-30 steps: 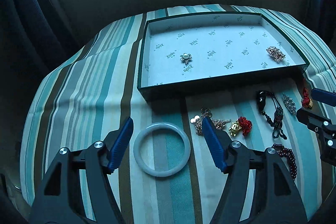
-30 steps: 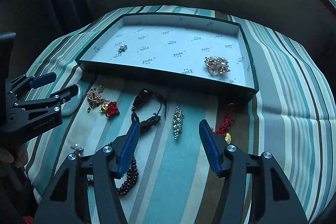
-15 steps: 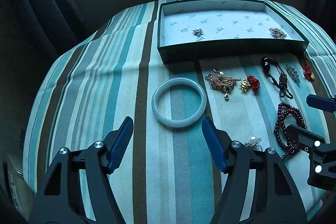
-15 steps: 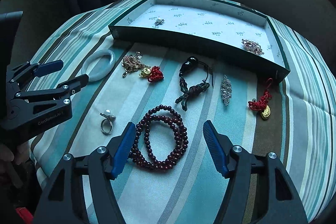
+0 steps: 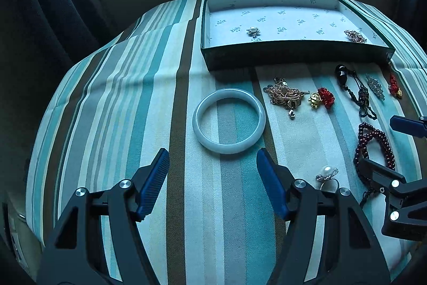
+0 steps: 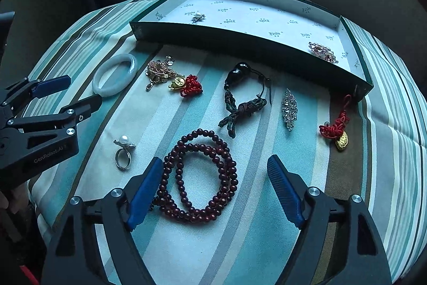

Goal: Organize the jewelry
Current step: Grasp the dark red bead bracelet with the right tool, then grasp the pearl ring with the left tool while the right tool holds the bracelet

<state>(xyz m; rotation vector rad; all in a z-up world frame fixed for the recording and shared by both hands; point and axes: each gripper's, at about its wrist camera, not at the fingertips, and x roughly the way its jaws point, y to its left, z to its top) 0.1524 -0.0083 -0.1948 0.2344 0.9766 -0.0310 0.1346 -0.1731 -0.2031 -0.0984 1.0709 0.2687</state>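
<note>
Striped cloth (image 5: 149, 108) covers the tabletop, with a shallow green box (image 6: 240, 40) at the far side holding a pearl brooch (image 6: 198, 16) and a gold brooch (image 6: 323, 52). Before the box lie a pale bangle (image 5: 229, 121), a gold chain (image 6: 160, 70), a pearl ring (image 6: 123, 154) and a dark bead string (image 6: 202, 172). Left tool (image 5: 213, 178): released, empty, near the bangle; right tool (image 6: 214, 186): jaws just opening, straddling the beads, pads not pressing.
</note>
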